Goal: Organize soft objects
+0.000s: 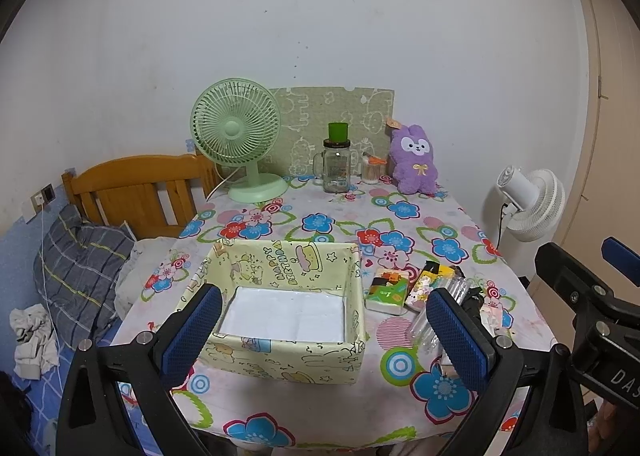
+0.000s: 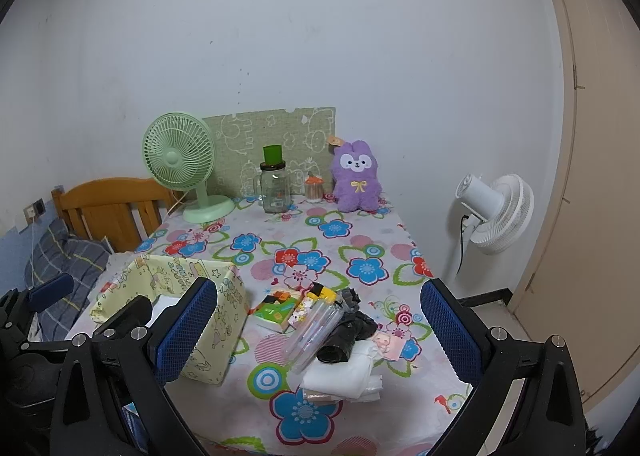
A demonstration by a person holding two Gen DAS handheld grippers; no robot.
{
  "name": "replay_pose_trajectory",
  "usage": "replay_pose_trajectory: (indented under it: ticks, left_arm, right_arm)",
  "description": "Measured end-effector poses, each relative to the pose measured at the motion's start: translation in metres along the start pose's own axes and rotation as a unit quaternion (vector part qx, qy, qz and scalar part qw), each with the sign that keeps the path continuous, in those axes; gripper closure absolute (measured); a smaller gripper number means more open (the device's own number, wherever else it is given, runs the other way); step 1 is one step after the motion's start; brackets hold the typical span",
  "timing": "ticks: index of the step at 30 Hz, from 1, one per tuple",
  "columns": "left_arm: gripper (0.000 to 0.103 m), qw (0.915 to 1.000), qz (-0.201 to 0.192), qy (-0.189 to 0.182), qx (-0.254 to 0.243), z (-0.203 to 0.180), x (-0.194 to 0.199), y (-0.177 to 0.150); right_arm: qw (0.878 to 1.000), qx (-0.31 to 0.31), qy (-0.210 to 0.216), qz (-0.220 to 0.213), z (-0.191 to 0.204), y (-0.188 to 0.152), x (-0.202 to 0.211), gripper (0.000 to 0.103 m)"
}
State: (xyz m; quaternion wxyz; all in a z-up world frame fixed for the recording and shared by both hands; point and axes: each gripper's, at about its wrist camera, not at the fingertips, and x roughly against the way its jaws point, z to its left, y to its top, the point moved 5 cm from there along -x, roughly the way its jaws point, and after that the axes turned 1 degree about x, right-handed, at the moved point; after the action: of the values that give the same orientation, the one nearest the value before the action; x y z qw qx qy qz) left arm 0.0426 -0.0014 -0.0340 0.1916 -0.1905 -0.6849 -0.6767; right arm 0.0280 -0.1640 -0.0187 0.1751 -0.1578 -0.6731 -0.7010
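Where "HAPPY BIRTHDAY" lines the yellow box (image 1: 280, 348), white base, jaws apart.

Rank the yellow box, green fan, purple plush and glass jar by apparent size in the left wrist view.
1. Yellow box, though it sits nearest the camera
2. Green fan
3. Purple plush
4. Glass jar

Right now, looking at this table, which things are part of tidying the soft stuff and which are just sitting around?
For the job: yellow box, tissue packs, black bag roll, folded white bags, clear tubes.

Just lying about, probably: green fan, glass jar, swab pot, white fan. The purple plush is soft, perhaps decor.
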Motion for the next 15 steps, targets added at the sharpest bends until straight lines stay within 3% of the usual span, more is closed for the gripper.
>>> replay_pose_trajectory:
  ticks: [15]
  left_arm:
    - [0.000,1.0000,0.003,-0.001,0.001,0.0013,-0.0015,0.0025]
  right_arm:
    - [1.000,-0.002,-0.002,0.001,-0.0024,0.0003,-0.0008,0.000]
